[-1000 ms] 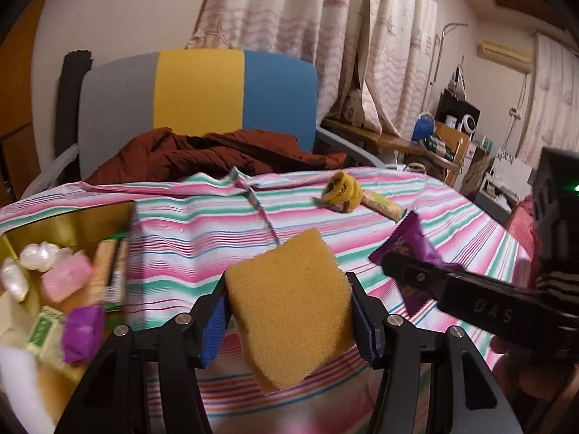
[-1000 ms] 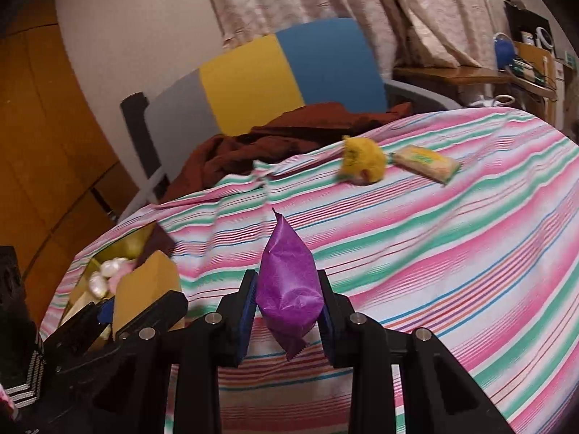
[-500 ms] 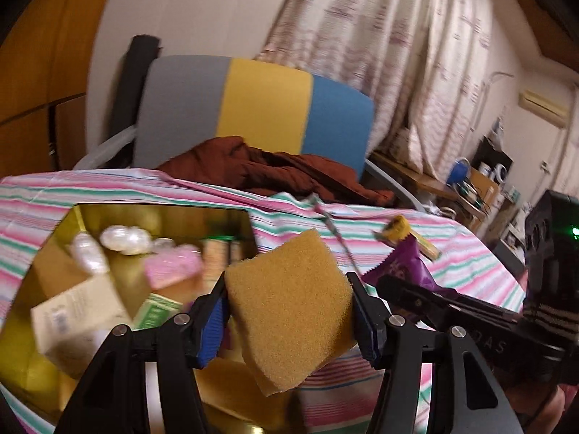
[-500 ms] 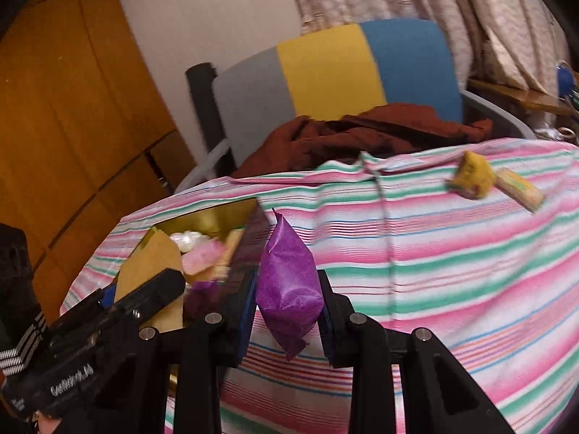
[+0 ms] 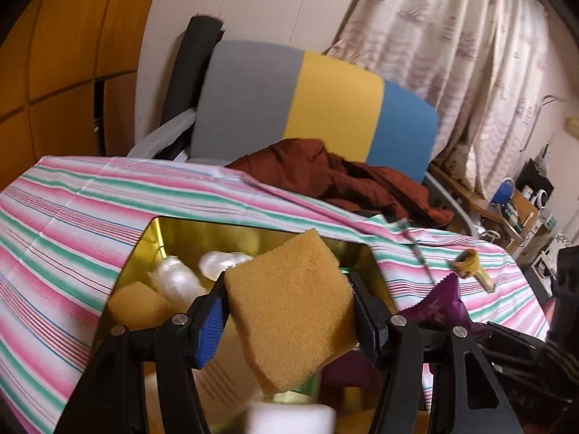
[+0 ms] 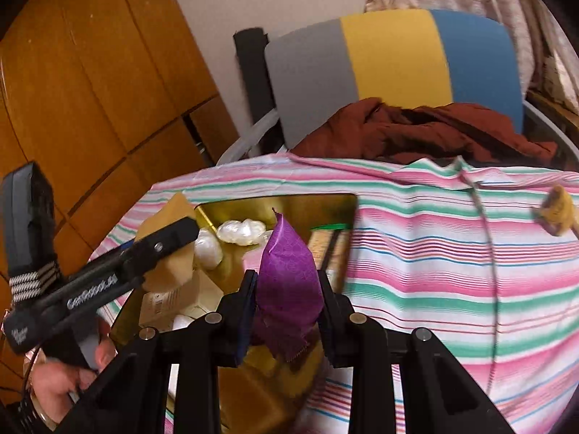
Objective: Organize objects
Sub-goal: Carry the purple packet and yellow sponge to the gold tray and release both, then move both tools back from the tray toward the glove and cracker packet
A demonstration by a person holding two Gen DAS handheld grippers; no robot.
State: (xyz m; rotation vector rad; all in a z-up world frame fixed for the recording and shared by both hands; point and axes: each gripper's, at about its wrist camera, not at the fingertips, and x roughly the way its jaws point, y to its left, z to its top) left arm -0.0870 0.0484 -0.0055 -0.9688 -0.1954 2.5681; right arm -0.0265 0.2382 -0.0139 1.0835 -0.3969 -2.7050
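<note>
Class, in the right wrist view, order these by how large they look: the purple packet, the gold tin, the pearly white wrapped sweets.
1. gold tin
2. purple packet, though it is nearest the camera
3. pearly white wrapped sweets

One gold tin [image 5: 152,246], two yellow sponges [image 5: 289,307], one purple packet [image 6: 287,282], three pearly white wrapped pieces [image 6: 240,231], one chair [image 5: 318,108]

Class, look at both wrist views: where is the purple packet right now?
The purple packet is clamped in the right claw, held over the gold tin, right of the sponge in the left claw.
</note>
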